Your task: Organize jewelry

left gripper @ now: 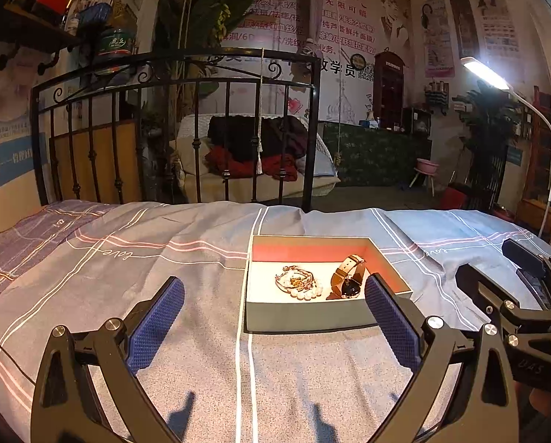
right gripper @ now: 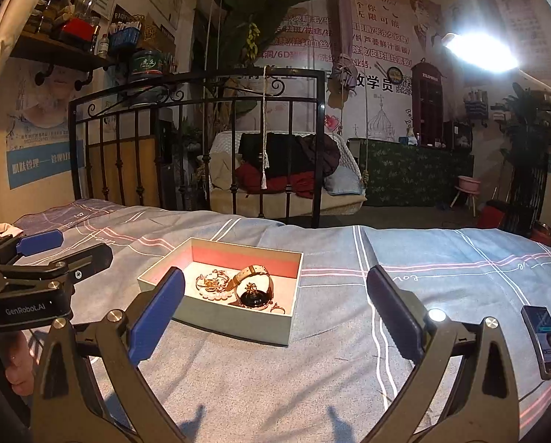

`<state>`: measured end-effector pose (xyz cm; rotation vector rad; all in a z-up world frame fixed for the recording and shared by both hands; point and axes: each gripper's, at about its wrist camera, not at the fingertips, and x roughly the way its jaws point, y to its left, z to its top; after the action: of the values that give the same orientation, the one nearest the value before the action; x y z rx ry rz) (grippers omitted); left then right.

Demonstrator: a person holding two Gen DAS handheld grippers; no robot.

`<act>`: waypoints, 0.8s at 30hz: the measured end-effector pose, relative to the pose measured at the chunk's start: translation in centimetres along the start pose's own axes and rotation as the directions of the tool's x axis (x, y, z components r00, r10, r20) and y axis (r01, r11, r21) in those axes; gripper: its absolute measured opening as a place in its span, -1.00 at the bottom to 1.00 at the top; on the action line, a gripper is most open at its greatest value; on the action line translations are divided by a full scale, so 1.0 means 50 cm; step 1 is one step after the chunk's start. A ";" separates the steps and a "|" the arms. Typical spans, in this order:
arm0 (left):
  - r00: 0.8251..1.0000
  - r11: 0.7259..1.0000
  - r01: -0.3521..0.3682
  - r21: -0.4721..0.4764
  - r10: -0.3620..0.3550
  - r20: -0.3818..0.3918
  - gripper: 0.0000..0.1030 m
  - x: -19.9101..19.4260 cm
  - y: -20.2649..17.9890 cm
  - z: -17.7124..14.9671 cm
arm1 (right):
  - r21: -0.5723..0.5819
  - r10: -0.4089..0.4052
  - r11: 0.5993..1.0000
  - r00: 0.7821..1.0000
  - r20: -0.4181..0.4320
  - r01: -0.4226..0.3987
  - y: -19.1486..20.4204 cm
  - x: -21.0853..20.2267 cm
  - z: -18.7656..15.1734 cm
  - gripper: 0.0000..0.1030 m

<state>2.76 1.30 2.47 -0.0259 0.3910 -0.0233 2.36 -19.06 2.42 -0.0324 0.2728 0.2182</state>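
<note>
your jewelry sits in the open box (right gripper: 223,317), which rests on the bed (right gripper: 312,376) ahead of both tools. inside, the watch (right gripper: 255,291) stands on edge at the right of the box floor, its dark face turned toward you and its strap arching up and back toward the far wall. the pearl bracelet and chains (left gripper: 299,284) lie in a tangle just left of it, touching or nearly so. a small ring (right gripper: 278,309) lies near the watch at the near-right corner.

your left gripper (left gripper: 275,319) has its fingers spread wide and holds nothing; the box lies ahead and slightly right of its centre, with the right pad (left gripper: 390,321) overlapping the box's right wall in view. your right gripper (right gripper: 275,315) is likewise spread and empty, and the box lies ahead and to its left, just behind the left pad (right gripper: 157,317).

the left tool looks squarer to the box, so it is likely the nearer one for a straight reach. a phone (right gripper: 545,339) lies on the bed well to the right.
</note>
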 end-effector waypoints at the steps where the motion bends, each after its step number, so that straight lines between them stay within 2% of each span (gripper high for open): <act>1: 1.000 1.000 0.001 0.000 -0.001 -0.002 0.87 0.000 0.000 -0.001 | 0.002 0.001 1.000 1.000 0.001 -0.001 -0.001 -0.001 0.000 0.89; 24: 1.000 1.000 0.007 0.011 -0.007 -0.018 0.87 -0.003 0.002 -0.012 | 0.016 0.014 1.000 1.000 -0.016 -0.014 0.001 0.008 -0.006 0.89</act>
<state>2.38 1.37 1.96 -0.0157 0.4089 -0.0328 2.65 -18.96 2.01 -0.0168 0.2906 0.2294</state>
